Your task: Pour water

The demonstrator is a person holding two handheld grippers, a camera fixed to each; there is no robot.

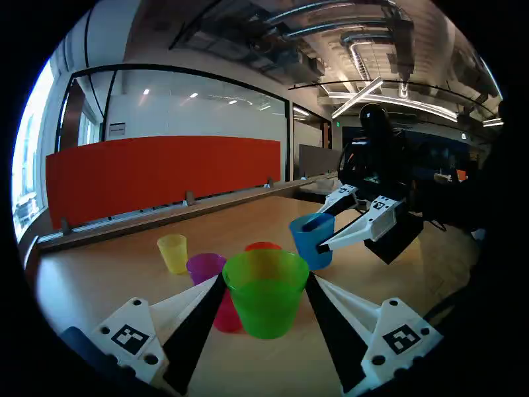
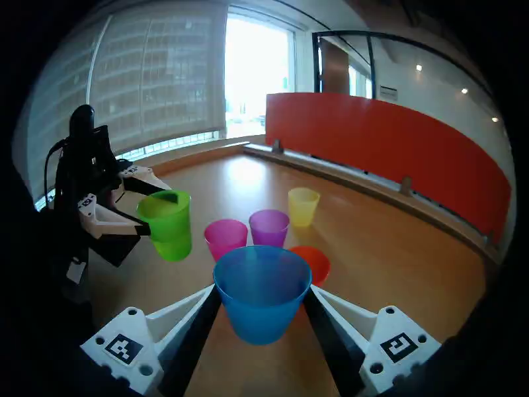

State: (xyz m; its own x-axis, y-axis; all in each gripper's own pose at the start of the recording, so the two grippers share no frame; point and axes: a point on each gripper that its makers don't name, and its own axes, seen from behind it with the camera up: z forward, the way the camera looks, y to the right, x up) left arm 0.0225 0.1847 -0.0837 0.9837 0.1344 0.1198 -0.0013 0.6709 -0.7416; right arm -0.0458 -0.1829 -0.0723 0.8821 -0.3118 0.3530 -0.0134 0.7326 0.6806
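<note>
Green cup [image 1: 266,301] upright in grip of left hand-held gripper [image 1: 265,279], blue cup [image 2: 262,304] likewise in right hand-held gripper [image 2: 261,291]

Your translucent green cup [image 1: 266,291] is upright, near the red cup [image 1: 262,246]; your blue cup [image 1: 313,238] is upright too, just beside that red cup.

An open-plan office. In the left gripper view a red divider panel [image 1: 159,173] edges the long wooden desk [image 1: 251,221] at ten o'clock; exposed ducts [image 1: 330,28] and strip lights [image 1: 360,96] hang at one o'clock. The right gripper view has blind-covered windows [image 2: 159,79] at eleven o'clock.
</note>
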